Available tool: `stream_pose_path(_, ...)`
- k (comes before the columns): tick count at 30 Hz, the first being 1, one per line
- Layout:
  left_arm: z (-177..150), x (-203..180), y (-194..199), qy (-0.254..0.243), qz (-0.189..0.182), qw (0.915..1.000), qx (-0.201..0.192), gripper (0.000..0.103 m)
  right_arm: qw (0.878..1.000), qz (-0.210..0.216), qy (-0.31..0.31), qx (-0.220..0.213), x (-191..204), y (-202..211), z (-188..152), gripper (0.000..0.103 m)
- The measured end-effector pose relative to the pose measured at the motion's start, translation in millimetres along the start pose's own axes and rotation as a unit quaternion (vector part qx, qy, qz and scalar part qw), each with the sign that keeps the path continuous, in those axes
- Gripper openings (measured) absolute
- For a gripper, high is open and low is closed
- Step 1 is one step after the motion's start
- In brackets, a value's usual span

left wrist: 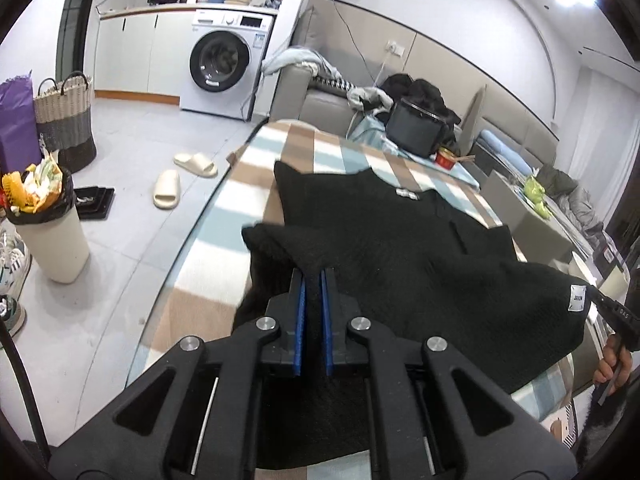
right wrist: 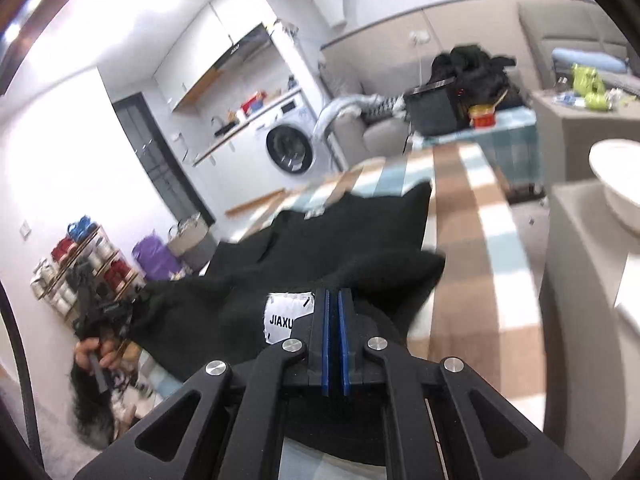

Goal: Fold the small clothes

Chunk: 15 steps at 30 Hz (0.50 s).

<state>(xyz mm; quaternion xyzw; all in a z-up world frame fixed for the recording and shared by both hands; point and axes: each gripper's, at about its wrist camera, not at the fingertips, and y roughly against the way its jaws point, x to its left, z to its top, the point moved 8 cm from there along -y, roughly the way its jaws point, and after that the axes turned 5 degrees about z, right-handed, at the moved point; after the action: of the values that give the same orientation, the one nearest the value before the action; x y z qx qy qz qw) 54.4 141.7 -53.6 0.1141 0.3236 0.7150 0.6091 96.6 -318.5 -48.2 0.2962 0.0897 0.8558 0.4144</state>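
Left wrist view shows the striped counter (left wrist: pixel 224 200) carrying a black knit garment (left wrist: pixel 400 240), its near hem lifted. Left gripper (left wrist: pixel 314 276) and right gripper (right wrist: pixel 333 294) each pinch that hem, jaws narrow. Mid-fold, likely; next, carry the hem far toward the collar

Matt knit, matt plastic, brushed metal

The black garment (left wrist: pixel 400 248) is a fuzzy, matt knit with a smooth white woven label (right wrist: pixel 286 316) sewn on it. Under the garment lies a soft checked blanket (left wrist: pixel 224 216), napped cloth in brown, pale blue and white. The left gripper (left wrist: pixel 316 280) clamped on the garment is matt black plastic with blue rubbery pads (left wrist: pixel 302 320) and shiny brushed-metal pins; the right gripper (right wrist: pixel 333 300) looks the same.
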Motion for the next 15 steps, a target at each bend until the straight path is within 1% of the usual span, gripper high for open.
stream_pose_path(3, 13, 3, -10, 0.008, 0.001, 1.0000, -0.003, 0.005, 1.000, -0.022, -0.002, -0.007, -6, -10, 14, 0.004)
stream_pose_path(4, 17, 4, -15, 0.011, 0.001, 0.9999, -0.002, 0.005, 0.999, -0.037, -0.004, -0.002, -11, -20, 18, 0.004)
stream_pose_path(8, 26, 8, -51, 0.015, 0.016, 0.9997, 0.008, 0.005, 0.997, -0.068, -0.018, 0.015, -29, -51, 28, 0.004)
stream_pose_path(10, 26, 10, -71, 0.016, 0.022, 0.9994, 0.022, 0.005, 0.995, -0.092, -0.019, 0.021, -39, -67, 30, 0.004)
stream_pose_path(12, 22, 11, -91, 0.019, 0.032, 0.9985, 0.040, 0.005, 0.994, -0.101, -0.031, 0.029, -50, -81, 30, 0.004)
stream_pose_path(13, 19, 12, -99, 0.019, 0.039, 0.9978, 0.050, 0.005, 0.992, -0.110, -0.038, 0.040, -56, -89, 28, 0.005)
stream_pose_path(14, 15, 14, -104, 0.021, 0.044, 0.9971, 0.058, 0.009, 0.991, -0.113, -0.045, 0.051, -61, -94, 26, 0.008)
stream_pose_path(15, 12, 15, -107, 0.022, 0.046, 0.9966, 0.065, 0.010, 0.991, -0.109, -0.055, 0.063, -65, -100, 24, 0.010)
